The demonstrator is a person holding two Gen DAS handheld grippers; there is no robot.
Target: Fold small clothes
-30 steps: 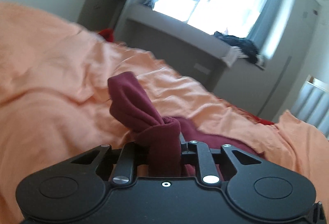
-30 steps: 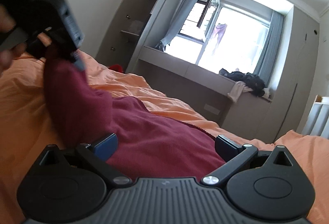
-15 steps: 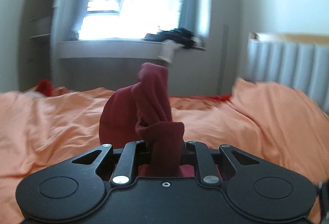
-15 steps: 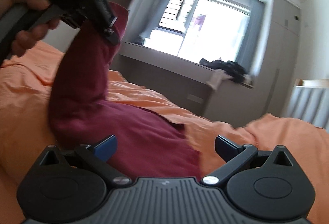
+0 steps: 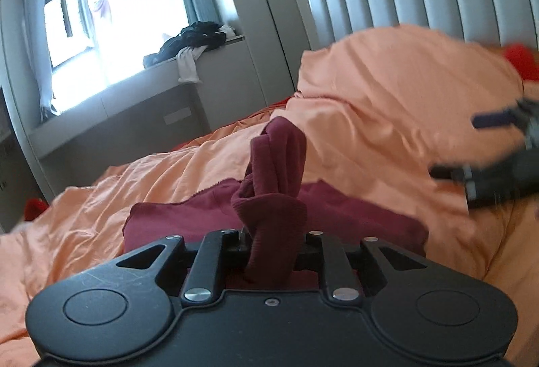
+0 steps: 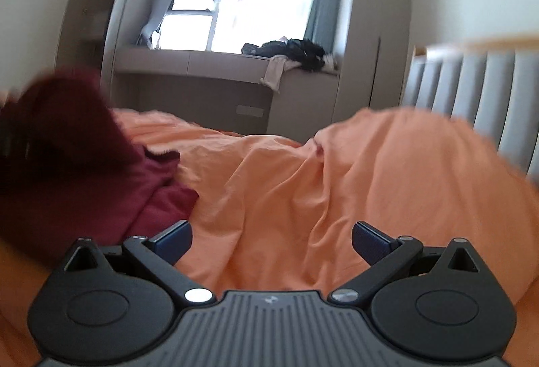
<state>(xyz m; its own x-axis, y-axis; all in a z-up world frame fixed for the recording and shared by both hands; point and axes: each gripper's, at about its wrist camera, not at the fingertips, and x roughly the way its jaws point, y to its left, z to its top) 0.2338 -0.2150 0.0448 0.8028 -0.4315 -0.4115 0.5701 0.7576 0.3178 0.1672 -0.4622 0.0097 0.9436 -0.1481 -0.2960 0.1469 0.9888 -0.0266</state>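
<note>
The left gripper (image 5: 274,232) has its fingers clamped on a bunched fold of the maroon garment (image 5: 269,219), which twists up out of the grip and stands in front of the camera, while the rest of the cloth lies spread on the orange bedding (image 5: 387,131) just beyond and below it. The right gripper (image 6: 271,240) has its fingers wide apart with nothing between them; only bare orange bedding shows through the gap. From the right gripper the garment lies off to the left, a blurred dark red mass (image 6: 77,158) with its edge reaching toward the left finger but not between the 2. In the left wrist view the right gripper appears blurred at the right edge (image 5: 495,158), apart from the cloth. The left hand is therefore the nearer one and the only one holding. The garment's long axis cannot be told from its crumpled state. No containers are in view.
</note>
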